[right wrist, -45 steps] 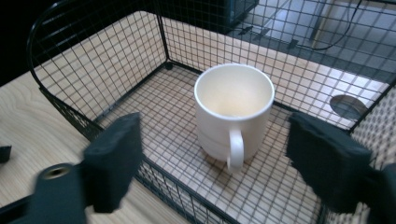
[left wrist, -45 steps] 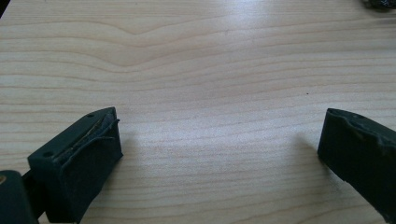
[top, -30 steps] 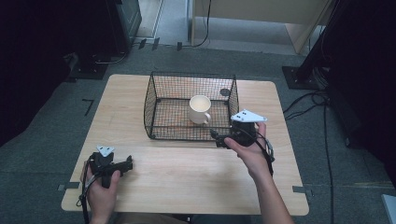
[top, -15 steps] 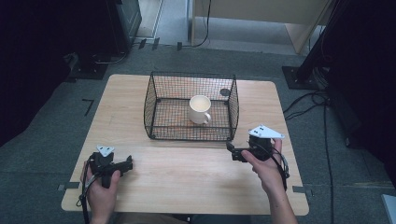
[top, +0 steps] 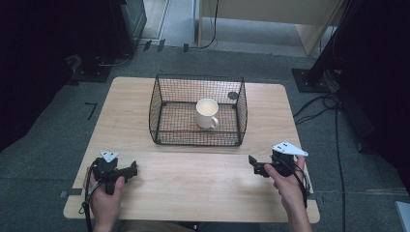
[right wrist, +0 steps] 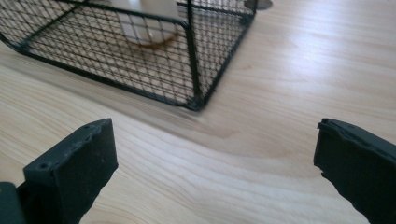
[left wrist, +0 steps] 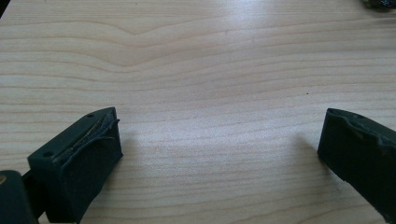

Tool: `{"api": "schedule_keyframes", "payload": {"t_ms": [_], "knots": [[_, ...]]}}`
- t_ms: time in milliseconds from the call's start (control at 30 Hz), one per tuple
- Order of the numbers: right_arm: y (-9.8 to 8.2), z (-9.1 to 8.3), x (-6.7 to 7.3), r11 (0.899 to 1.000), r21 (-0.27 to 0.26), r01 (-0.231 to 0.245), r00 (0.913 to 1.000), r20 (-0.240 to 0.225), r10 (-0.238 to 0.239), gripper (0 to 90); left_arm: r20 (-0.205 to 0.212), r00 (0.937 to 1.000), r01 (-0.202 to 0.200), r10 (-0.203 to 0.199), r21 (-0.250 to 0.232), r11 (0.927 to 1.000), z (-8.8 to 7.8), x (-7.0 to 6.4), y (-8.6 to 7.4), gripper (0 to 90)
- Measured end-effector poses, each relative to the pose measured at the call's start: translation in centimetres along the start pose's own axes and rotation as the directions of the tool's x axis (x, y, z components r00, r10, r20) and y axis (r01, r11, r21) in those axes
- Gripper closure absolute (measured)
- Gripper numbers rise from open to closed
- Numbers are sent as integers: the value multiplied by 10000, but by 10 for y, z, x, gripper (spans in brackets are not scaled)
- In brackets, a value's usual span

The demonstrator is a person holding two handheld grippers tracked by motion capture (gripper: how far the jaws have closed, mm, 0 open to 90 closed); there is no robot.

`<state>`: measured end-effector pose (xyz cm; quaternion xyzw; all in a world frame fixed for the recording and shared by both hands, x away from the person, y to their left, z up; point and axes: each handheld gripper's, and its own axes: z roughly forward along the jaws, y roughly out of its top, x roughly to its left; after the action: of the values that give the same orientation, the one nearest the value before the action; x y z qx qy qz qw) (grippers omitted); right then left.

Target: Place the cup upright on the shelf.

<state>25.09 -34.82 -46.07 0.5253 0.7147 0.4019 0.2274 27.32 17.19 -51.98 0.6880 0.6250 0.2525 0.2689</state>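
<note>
A white mug (top: 207, 113) stands upright inside a black wire basket (top: 159, 104) at the middle back of the wooden table (top: 193, 183). My right gripper (top: 252, 164) rests low at the front right, open, jaws wide apart with nothing between them. From the right gripper view the basket's near corner (right wrist: 196, 100) and the mug's base (right wrist: 144, 25) lie ahead. My left gripper (top: 131, 170) sits at the front left, held by a hand, open over bare wood (left wrist: 219, 116).
A small dark round mark (top: 233, 95) lies on the table just behind the basket's right wall. Cables (top: 333, 125) run over the grey floor to the right of the table. Dark equipment stands at the back left and right.
My right gripper has pulled back from the basket's front right corner toward the front right of the table. The left gripper has stayed put.
</note>
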Motion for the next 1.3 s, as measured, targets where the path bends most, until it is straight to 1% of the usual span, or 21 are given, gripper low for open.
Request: {"api": "schedule_keyframes", "payload": {"t_ms": [67,100,133,267,500,533,567,667,700,800,833,900,933,967,1033,1133,1167,1200,1300], "knots": [[-2,0,-2,10000,12,-32,10000,42,32,0,-1,10000,-2,2,-1,10000,0,0,0,0],[-5,-1,-4,9999,40,-114,9999,77,114,0,-1,10000,1,-1,-2,10000,0,0,0,0],[-13,-1,-10,9996,144,-238,9995,219,235,0,-1,10000,-8,8,-1,10000,0,0,0,0],[-25,-2,-18,9987,251,-438,9982,411,428,0,0,10000,-7,7,-2,10000,0,0,0,0],[-44,-6,-32,9965,517,-654,9947,822,611,0,-2,10000,-3,3,-1,10000,0,0,0,0],[-44,-6,-32,9965,517,-654,9947,822,611,0,-2,10000,-3,3,-1,10000,0,0,0,0],[-49,-6,-36,9959,589,-685,9928,1026,622,0,0,10000,-1,1,-1,10000,0,0,0,0],[-57,-6,-40,9949,679,-742,9904,1213,656,0,-1,10000,-5,5,0,10000,0,0,0,0],[-57,-6,-40,9949,679,-742,9904,1213,656,0,-1,10000,-5,5,0,10000,0,0,0,0],[-65,-7,-45,9931,864,-796,9861,1529,657,0,-1,10000,-4,4,-1,10000,0,0,0,0],[-69,-8,-48,9920,880,-906,9843,1592,758,0,-1,10000,1,-1,-1,10000,0,0,0,0],[-71,-9,-49,9919,896,-899,9841,1611,747,0,0,10000,-8,8,-1,10000,0,0,0,0],[-73,-9,-49,9915,934,-906,9827,1698,738,0,7,10000,-11,11,7,10000,0,0,0,0],[-77,-8,-50,9901,1056,-930,9810,1796,730,0,7,10000,-10,10,7,10000,0,0,0,0],[-80,-7,-50,9874,1284,-923,9813,1801,683,0,8,10000,-2,2,6,10000,0,0,0,0],[-81,-7,-48,9881,1290,-836,9799,1907,580,0,6,10000,-1,1,4,10000,0,0,0,0],[-81,-7,-47,9858,1436,-867,9795,1930,580,0,7,10000,-2,2,5,10000,0,0,0,0],[-81,-7,-46,9860,1463,-799,9794,1955,504,0,7,10000,-4,4,5,10000,0,0,0,0],[-82,-8,-45,9862,1469,-769,9806,1902,481,0,6,10000,-7,7,4,10000,0,0,0,0]]}}
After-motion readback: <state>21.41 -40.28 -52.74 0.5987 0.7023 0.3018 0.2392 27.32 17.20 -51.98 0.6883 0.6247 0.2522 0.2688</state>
